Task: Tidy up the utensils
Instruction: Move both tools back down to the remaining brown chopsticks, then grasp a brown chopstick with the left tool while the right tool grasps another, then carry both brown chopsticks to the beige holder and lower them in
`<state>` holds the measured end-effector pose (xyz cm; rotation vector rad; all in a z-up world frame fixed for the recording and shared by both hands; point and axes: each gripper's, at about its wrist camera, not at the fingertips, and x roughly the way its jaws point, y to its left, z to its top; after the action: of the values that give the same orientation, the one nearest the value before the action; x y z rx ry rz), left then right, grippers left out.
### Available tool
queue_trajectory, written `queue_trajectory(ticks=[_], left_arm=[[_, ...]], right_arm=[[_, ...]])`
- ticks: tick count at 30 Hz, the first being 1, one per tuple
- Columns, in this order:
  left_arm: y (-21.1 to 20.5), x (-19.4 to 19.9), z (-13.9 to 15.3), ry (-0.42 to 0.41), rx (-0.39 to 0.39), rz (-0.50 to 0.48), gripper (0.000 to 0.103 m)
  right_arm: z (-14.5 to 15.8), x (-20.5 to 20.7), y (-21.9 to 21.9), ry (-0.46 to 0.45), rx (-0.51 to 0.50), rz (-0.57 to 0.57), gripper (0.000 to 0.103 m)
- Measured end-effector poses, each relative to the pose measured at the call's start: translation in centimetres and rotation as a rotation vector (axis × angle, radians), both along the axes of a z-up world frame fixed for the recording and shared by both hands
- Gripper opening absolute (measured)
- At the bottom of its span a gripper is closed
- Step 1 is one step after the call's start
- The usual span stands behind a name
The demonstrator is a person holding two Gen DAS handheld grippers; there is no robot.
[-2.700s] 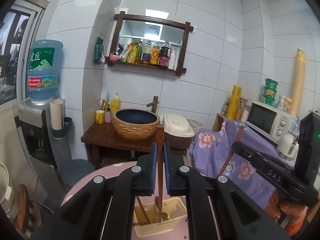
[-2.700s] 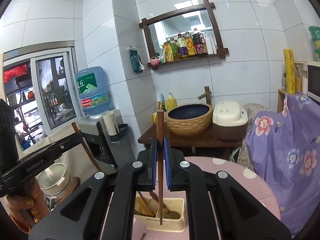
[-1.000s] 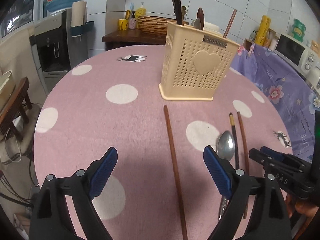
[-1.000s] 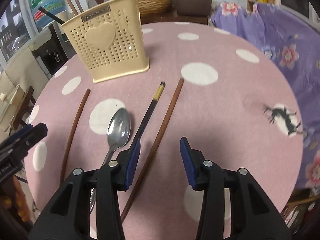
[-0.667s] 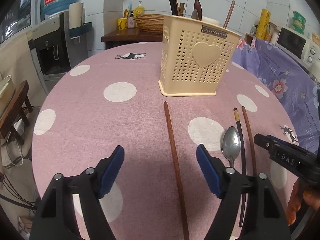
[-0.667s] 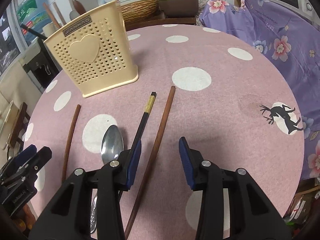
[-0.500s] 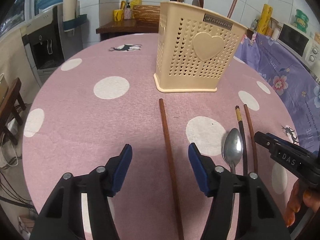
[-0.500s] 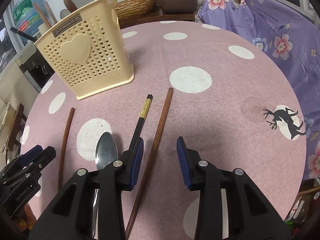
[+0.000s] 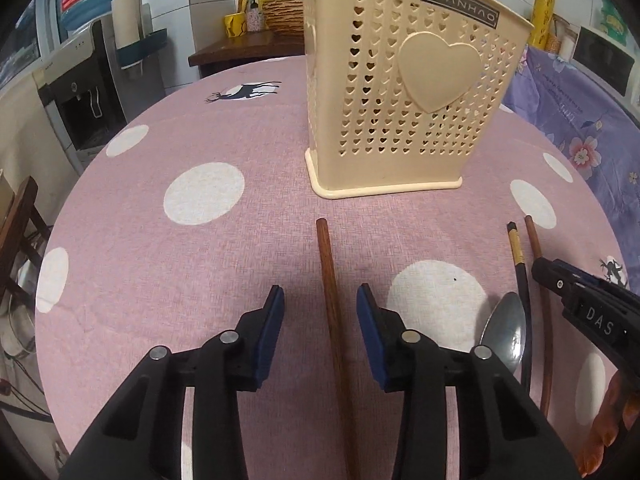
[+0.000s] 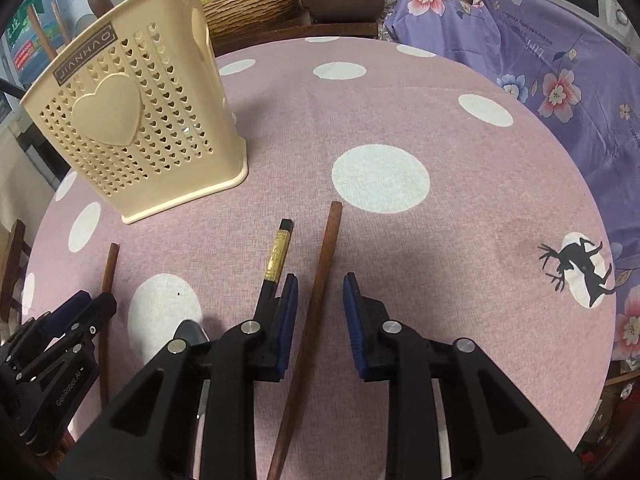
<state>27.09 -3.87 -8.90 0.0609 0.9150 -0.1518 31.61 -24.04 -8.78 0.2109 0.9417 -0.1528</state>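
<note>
On the pink spotted tabletop (image 9: 224, 280) lie four loose things. Left tongs (image 9: 320, 320) are released, jaws just closing, around a brown chopstick (image 9: 334, 320) without touching it. Right tongs (image 10: 320, 312) are released too, jaws just closing, around another brown chopstick (image 10: 320, 272). A black chopstick (image 10: 276, 264) and spoon (image 9: 502, 332) lie between. A cream basket (image 9: 400, 120) stands behind them.

The left gripper (image 9: 320, 306) is pointing steeply down at the table, its jaws just having been closing, a gap remaining beside each blue pad. The right gripper (image 10: 320, 294) is tilting down likewise, its jaws narrowing too, pads not yet pressing.
</note>
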Motion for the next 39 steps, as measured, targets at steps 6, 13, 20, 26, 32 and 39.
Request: queue_trajectory(ticks=[6, 13, 20, 26, 32, 39], left_arm=[[-0.4, 0.6, 0.1, -0.001, 0.011, 0.020, 0.023], [-0.5, 0.9, 0.2, 0.002, 0.018, 0.023, 0.009], [0.0, 1.3, 0.4, 0.004, -0.044, 0.018, 0.009], [0.8, 0.5, 2.5, -0.042, -0.125, 0.008, 0.009], [1.3, -1.6, 6.0, -0.122, -0.179, -0.031, 0.009], [1.6, -4.7, 10.0, -0.231, -0.200, -0.077, 0.009]], right_arm=[[-0.1, 1.1, 0.1, 0.002, -0.015, -0.019, 0.010], [-0.1, 1.3, -0.3, -0.005, 0.028, -0.020, 0.009], [-0.3, 1.5, -1.9, -0.003, 0.184, -0.020, 0.008], [1.0, 0.5, -2.9, -0.066, 0.300, 0.015, 0.008], [4.7, -2.0, -3.2, -0.162, 0.321, 0.093, 0.008], [10.0, -6.5, -3.9, -0.291, 0.314, 0.200, 0.008]])
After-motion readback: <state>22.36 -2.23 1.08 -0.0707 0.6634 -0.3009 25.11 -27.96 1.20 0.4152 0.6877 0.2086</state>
